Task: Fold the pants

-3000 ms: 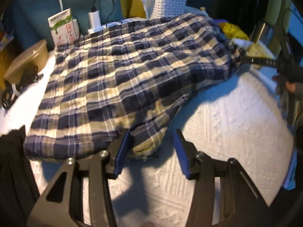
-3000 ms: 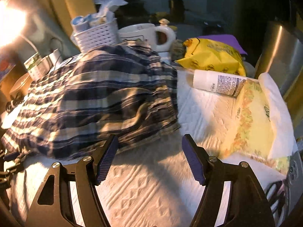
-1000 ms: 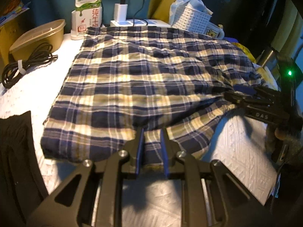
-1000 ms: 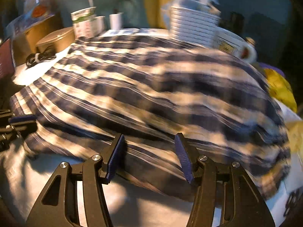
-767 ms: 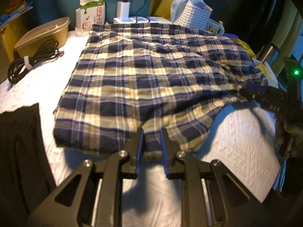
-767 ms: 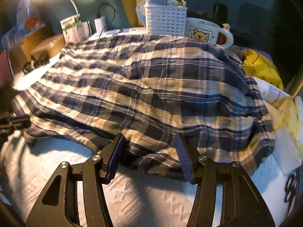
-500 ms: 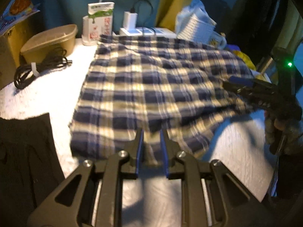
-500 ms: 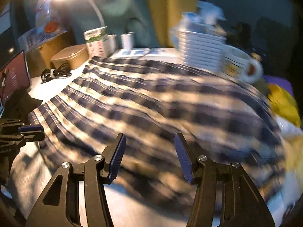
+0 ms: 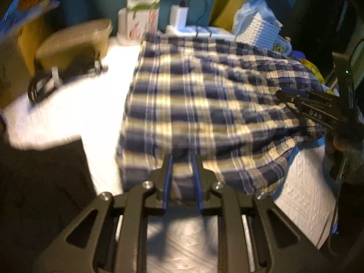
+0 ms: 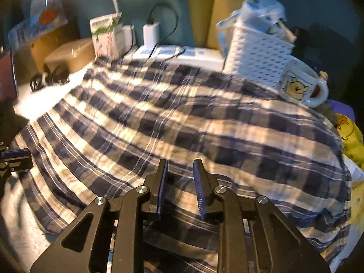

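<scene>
The blue and cream plaid pants lie spread on a white textured cloth; they also fill the right wrist view. My left gripper is shut on the near hem and holds it raised. My right gripper has its jaws close together on the plaid fabric at the near right edge; it shows from the side in the left wrist view. The left gripper's tip shows at the left edge of the right wrist view.
At the back stand a milk carton, a charger on a power strip, a white basket and a bear mug. A tan box and coiled cable sit left. Dark cloth lies near left.
Both grippers have lifted the near edge and carried it toward the back, so the pants look shorter. The right jaws have narrowed onto the fabric since half a second ago.
</scene>
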`<state>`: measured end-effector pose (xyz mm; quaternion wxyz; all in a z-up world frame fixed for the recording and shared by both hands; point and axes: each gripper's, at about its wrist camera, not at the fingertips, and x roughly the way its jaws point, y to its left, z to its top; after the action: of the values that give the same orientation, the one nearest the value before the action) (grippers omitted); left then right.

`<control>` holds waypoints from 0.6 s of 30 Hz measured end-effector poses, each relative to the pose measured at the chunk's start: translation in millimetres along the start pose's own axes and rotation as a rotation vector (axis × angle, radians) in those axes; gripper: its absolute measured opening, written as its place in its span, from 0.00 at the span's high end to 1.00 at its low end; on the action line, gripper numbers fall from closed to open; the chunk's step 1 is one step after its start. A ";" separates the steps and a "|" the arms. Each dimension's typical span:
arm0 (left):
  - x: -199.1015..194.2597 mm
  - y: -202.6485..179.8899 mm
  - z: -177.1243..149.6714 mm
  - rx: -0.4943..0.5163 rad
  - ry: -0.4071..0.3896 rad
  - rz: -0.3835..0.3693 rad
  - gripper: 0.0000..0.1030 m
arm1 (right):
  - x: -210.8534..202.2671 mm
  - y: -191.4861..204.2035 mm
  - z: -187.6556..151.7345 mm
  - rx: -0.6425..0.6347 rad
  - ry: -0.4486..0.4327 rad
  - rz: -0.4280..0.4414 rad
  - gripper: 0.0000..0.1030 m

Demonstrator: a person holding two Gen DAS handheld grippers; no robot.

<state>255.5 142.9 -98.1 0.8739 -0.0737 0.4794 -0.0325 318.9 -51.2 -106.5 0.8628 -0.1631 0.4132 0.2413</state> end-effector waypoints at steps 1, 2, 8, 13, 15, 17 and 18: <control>-3.9 -2.2 10.8 0.026 -0.013 0.001 0.82 | -5.1 -3.6 2.0 0.002 -0.010 0.002 0.76; -6.7 -5.8 24.8 0.053 -0.031 -0.008 0.82 | -9.2 -7.0 4.0 0.006 -0.020 0.002 0.76; 26.6 -32.8 97.2 0.148 -0.038 -0.047 0.82 | -27.2 -35.2 10.6 0.049 -0.075 -0.011 0.76; 77.0 -49.1 125.5 0.204 0.031 -0.064 0.82 | -29.1 -63.5 0.3 0.086 -0.063 -0.018 0.76; 97.1 -48.5 127.9 0.236 0.072 -0.030 0.82 | -26.0 -74.9 -4.9 0.105 -0.048 -0.024 0.76; 112.8 -41.1 125.3 0.260 0.110 -0.002 0.82 | -17.7 -84.9 -8.2 0.109 -0.025 -0.042 0.76; 111.4 -34.8 125.5 0.257 0.091 -0.010 0.81 | -11.6 -89.7 -9.2 0.111 -0.011 -0.053 0.76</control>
<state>421.6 106.6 -118.8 0.8533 0.0380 0.5100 -0.1013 356.2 -133.4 -95.6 0.8788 -0.1244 0.4168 0.1962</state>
